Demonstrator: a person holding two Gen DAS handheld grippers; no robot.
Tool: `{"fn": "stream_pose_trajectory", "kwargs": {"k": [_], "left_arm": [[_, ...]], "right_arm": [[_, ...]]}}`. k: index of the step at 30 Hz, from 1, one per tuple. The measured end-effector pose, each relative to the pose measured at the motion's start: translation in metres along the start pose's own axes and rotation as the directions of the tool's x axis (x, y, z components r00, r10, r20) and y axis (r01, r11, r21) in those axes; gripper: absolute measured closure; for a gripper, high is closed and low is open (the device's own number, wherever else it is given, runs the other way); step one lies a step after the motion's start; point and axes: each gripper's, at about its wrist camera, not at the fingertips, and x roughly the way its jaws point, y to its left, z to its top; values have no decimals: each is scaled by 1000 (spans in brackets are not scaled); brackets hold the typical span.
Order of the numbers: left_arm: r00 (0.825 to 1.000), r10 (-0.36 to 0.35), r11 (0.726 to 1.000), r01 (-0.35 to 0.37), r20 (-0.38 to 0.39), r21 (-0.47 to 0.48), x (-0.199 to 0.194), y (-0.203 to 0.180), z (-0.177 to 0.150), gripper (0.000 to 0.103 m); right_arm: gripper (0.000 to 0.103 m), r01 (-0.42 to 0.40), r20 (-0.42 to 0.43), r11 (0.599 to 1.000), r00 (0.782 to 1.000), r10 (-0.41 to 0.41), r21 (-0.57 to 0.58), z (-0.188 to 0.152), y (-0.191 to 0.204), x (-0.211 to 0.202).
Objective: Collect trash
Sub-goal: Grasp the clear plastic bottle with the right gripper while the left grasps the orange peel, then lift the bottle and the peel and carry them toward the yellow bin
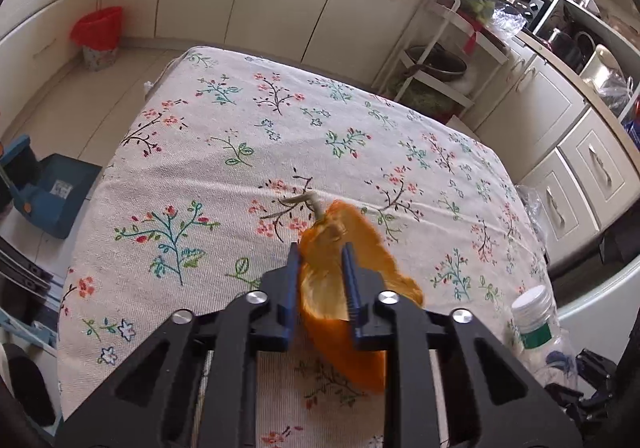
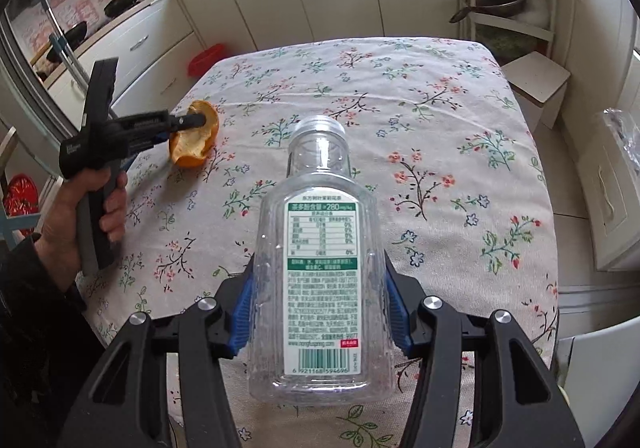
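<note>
My left gripper (image 1: 320,254) is shut on an orange peel (image 1: 348,288) and holds it above the flowered tablecloth (image 1: 240,152). The right wrist view shows that gripper (image 2: 196,120) and the peel (image 2: 194,146) at the table's left side. My right gripper (image 2: 320,288) is shut on an empty clear plastic bottle (image 2: 320,280) with a white cap and a green-and-white label, held over the near part of the table. The bottle (image 1: 536,332) also shows at the lower right of the left wrist view.
A small bin with a red bag (image 1: 98,38) stands on the floor by the far cabinets. A white rack with a pan (image 1: 436,64) stands beyond the table. A blue dustpan (image 1: 52,188) lies on the floor at left. Cabinets run along the right.
</note>
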Motion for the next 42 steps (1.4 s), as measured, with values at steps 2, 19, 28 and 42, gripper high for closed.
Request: {"fn": "stream_pose_trajectory", "kwargs": {"k": [2,19,28,42], "left_arm": [[1000,-7,1000,7,-2,24,-4,-5,-7,93],[993,-97,995,98,-68,6,-41,-24,-65,68],[996,-87,995,88,-29,40,-30,-41,-63,61],[996,-72,994,67,59,86,-80,-60,-82,93]], "right_arm": [[49,-2,27,999,1000,1,32,-5,-2,-2],[49,36,76,986,996,-49,160,-34,-4,-24],[49,93,105,989,989,-104,112,-39,6,-21],[49,-254,243,846,958,152,468,-59,-51,-37]]}}
